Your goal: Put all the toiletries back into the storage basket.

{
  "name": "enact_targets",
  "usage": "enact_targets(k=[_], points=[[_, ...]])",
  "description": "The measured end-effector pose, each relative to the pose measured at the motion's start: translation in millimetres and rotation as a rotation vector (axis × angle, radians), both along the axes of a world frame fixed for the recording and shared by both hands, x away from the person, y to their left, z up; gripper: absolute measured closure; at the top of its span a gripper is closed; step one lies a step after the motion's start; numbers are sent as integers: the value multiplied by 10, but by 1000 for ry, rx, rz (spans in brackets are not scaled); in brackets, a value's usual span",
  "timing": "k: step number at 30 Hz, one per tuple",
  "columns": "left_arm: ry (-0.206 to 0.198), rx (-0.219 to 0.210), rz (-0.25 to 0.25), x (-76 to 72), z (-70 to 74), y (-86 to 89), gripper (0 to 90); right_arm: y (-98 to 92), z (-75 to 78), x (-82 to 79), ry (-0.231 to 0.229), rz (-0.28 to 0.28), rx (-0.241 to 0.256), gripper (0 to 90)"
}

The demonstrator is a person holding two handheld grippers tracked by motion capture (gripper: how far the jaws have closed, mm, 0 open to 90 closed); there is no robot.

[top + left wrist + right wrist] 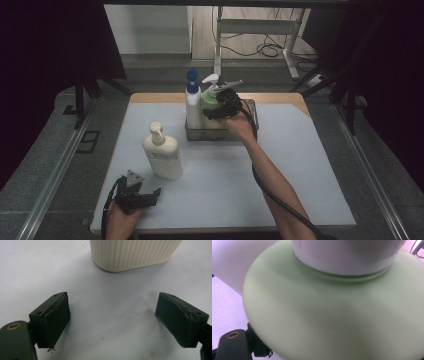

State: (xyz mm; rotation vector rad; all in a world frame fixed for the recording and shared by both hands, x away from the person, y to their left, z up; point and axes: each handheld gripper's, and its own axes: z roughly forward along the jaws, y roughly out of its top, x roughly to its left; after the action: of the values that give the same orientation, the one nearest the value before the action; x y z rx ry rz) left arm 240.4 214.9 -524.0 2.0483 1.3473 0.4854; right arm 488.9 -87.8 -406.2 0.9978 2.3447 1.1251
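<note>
Pinching the green bottle (210, 100) at its shoulder in the basket (250, 106), right gripper (220, 102) risks knocking over the neighbouring white bottle (193, 107); left gripper (142, 196) idles spread.

A basket (248, 131) sits near the far edge of the table (300, 165), centred. Inside it stand two bottles side by side: a tall bottle (193, 107) at left, a spray bottle (212, 102) at right. A pump bottle (162, 152) stands left of centre, nearer the front edge.
</note>
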Motion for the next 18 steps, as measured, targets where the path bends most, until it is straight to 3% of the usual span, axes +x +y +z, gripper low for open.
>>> enact_targets(k=[18], points=[[1,1,-1,0,1,0,121,-34,-105,-28,-1,-6,31,117]])
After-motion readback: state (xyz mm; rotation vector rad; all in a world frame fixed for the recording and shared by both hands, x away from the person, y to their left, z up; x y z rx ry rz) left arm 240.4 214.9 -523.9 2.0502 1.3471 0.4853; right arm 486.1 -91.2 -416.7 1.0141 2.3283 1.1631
